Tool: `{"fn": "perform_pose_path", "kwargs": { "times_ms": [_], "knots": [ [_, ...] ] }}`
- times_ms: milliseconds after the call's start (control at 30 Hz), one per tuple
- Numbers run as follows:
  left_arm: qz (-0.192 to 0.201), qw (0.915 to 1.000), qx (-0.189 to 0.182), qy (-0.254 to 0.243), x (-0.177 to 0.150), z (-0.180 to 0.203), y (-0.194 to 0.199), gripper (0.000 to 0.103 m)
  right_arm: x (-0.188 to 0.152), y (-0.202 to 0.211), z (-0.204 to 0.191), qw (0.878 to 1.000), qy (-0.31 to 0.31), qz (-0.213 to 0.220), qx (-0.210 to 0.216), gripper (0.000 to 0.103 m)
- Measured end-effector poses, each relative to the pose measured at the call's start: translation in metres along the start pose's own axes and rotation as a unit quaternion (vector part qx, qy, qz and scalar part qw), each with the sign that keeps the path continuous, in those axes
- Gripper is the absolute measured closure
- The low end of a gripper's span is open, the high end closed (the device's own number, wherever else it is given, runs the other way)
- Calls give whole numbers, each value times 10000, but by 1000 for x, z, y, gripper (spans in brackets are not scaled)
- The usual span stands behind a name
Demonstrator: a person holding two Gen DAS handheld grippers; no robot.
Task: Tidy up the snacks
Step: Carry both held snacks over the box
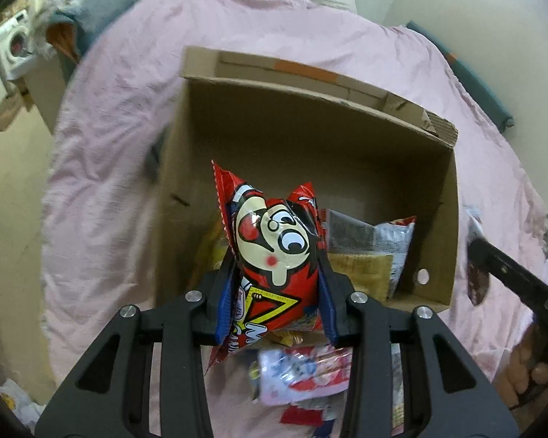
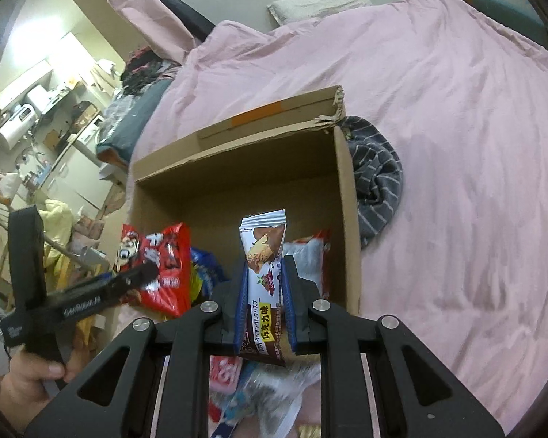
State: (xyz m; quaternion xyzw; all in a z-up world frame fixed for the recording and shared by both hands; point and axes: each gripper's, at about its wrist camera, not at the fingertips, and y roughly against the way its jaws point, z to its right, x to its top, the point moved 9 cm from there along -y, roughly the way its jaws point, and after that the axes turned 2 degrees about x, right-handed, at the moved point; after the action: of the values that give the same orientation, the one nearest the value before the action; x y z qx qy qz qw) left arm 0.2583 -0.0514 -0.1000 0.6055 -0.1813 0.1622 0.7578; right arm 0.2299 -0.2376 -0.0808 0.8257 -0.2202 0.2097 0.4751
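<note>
An open cardboard box [image 1: 310, 138] lies on the pink bed cover, with a few snack packs at its near end. My left gripper [image 1: 276, 266] is shut on a red snack bag with a cartoon face [image 1: 274, 244], held upright over the box's near edge. My right gripper [image 2: 265, 277] is shut on a white and brown chocolate bar wrapper [image 2: 263, 255], held upright in front of the same cardboard box [image 2: 237, 168]. The red bag [image 2: 157, 259] and the left gripper [image 2: 142, 273] show at the left of the right wrist view. The right gripper [image 1: 473, 246] shows blurred at the right of the left wrist view.
Loose snack packs [image 1: 303, 372] lie on the cover [image 1: 109, 182] below both grippers. A grey striped cloth [image 2: 376, 179] lies against the box's right wall. A pillow [image 2: 318, 3] sits at the bed's head. Cluttered shelves [image 2: 47, 116] and a washing machine [image 1: 14, 43] stand off the bed's left.
</note>
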Motion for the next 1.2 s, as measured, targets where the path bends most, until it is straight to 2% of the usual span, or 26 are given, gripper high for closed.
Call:
{"fn": "perform_pose_path", "kwargs": {
  "times_ms": [100,200,300,400,500,733,933,1067,1200],
  "knots": [
    [-74,9998,-112,-134,3,13,-12,68,10,-14,6,10000,16,-28,-76,85],
    [-233,9987,-421,-147,5,28,-21,68,18,-27,9,9999,-9,-74,-88,85],
    [-52,9977,-680,-33,15,33,-18,68,21,-35,8,9999,18,-89,-119,85],
    [381,9977,-559,56,32,24,-6,68,22,-40,10,9998,-11,-132,-133,85],
    [515,9974,-461,204,42,11,-5,68,20,-44,10,9998,-76,-171,-102,85],
    [451,9978,-369,307,44,-4,-15,68,15,-54,7,9993,-195,-307,49,84],
    [386,9981,-390,290,43,-1,-17,66,18,-51,15,9994,-235,-169,-190,84],
    [339,9979,-481,260,44,3,-19,66,19,-49,18,9994,-301,-131,-99,82],
    [365,9983,-409,176,44,5,-19,66,19,-44,20,9994,-338,-85,-42,81]
  ]
}}
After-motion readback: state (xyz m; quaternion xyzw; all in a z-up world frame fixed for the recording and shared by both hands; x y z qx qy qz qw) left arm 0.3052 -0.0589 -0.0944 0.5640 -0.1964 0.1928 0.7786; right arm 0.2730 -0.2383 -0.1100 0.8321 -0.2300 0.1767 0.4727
